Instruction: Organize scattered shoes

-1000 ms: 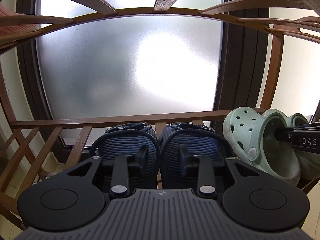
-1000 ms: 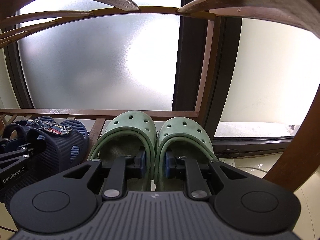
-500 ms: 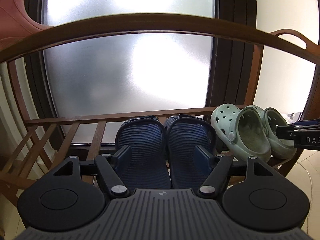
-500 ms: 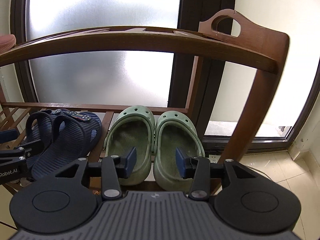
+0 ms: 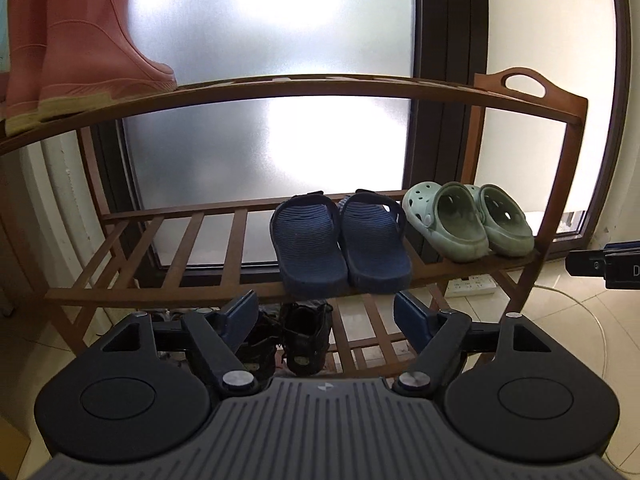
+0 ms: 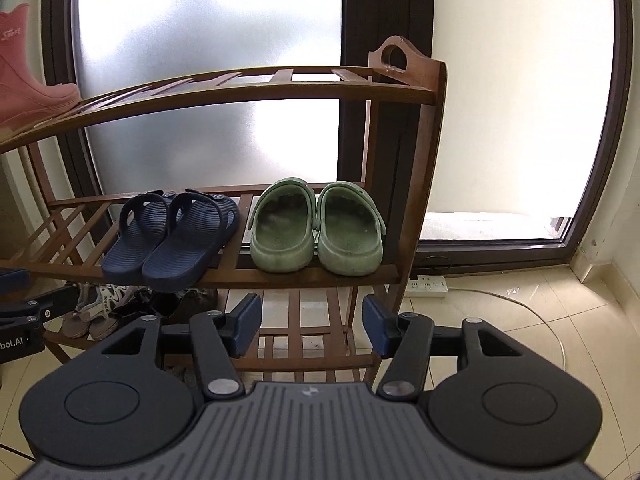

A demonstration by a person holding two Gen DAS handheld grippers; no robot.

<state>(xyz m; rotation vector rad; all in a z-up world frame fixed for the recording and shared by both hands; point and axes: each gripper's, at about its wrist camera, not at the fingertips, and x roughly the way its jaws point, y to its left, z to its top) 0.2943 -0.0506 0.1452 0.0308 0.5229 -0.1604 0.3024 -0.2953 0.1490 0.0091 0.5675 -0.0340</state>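
Two pairs of shoes sit side by side on the middle shelf of a wooden shoe rack [image 5: 532,100] that stands before a frosted glass door. Navy blue slides [image 5: 340,240] lie close together, heels over the shelf's front edge, and the pale green clogs [image 5: 468,220] rest just beside them at the shelf's right end, next to the rack's side panel; in the right wrist view the slides [image 6: 172,236] and clogs [image 6: 316,228] show the same order. Pink rubber boots [image 5: 80,40] stand upright at the left end of the top shelf. On the bottom shelf, dark shoes [image 5: 304,336] lie under the slides, and pale sneakers [image 6: 96,304] sit further toward its left end. A white power strip [image 6: 426,285] lies on the tiled floor beside the rack's right foot, its cord curving away across the tiles. Left gripper [image 5: 326,312] hovers in front of the rack, below the slides, its jaws opening with nothing between them. Right gripper [image 6: 312,322] hangs before the rack's right half, below the clogs, jaws likewise opening and empty.
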